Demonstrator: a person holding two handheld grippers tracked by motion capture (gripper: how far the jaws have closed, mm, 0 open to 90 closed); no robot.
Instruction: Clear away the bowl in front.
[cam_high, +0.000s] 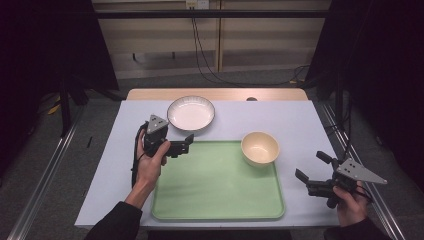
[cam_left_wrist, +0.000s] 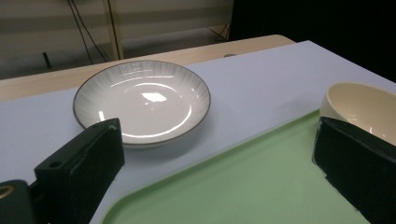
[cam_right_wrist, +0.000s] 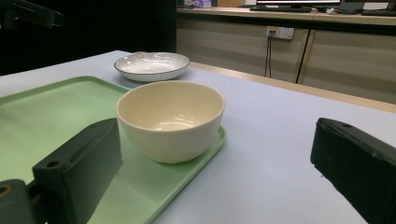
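A green tray (cam_high: 215, 185) lies on the near half of the table. A cream bowl (cam_high: 259, 148) stands upright in its far right corner. Behind the tray's far left corner sits a white plate (cam_high: 190, 113) with a dark rim. My left gripper (cam_high: 186, 144) hovers open over that far left corner, just in front of the plate (cam_left_wrist: 142, 100), with nothing between its jaws (cam_left_wrist: 217, 140). My right gripper (cam_high: 312, 166) is open off the tray's right edge, low over the table. It points at the bowl (cam_right_wrist: 170, 119), a short way from it, and its jaws are empty (cam_right_wrist: 217, 135).
A pale cover (cam_high: 295, 120) lies over the table, and a wooden strip (cam_high: 220, 93) shows at its far edge. Cables hang down a cabinet behind it. Metal rails run along the floor on both sides. Dark curtains stand at left and right.
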